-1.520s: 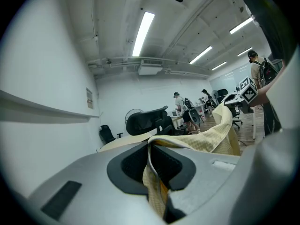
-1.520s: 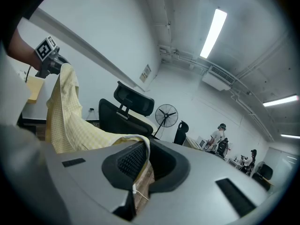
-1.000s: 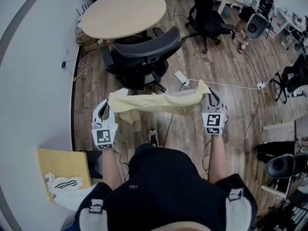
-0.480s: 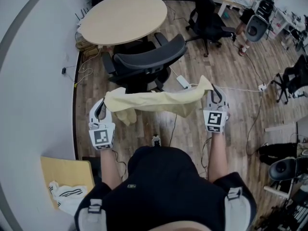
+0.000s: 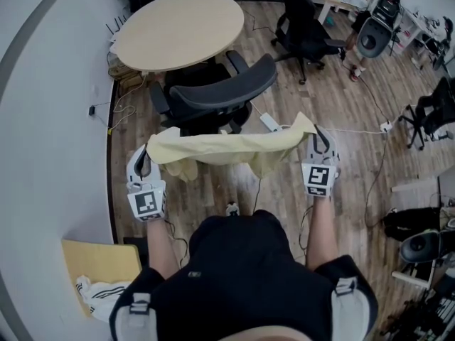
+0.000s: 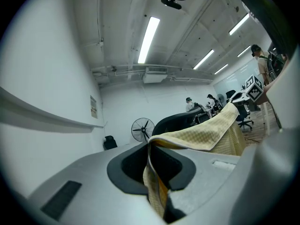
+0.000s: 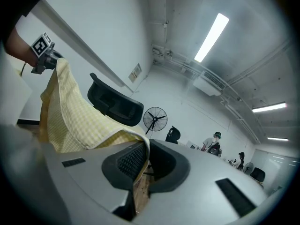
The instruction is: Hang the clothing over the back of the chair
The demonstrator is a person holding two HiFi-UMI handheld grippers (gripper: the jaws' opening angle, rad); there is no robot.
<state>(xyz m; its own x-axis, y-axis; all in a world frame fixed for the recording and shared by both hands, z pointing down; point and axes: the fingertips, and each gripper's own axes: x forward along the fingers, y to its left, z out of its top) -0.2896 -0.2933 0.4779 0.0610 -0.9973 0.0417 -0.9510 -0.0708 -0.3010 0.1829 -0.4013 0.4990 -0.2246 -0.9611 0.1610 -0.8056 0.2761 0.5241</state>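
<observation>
Clothing, a yellow checked piece, hangs stretched in the air between the left gripper and the right gripper, each with its jaws clamped on one end. Over the last second it has closed on the chair back and now sits just short of it, so lifting it over looks to be the next step.

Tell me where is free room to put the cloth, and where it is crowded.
The round table top is bare, behind the chair. The chair's back rim is bare too, just ahead of the cloth that the left gripper and right gripper hold. Crowded: floor right of the chair, with power strip and cable.
</observation>
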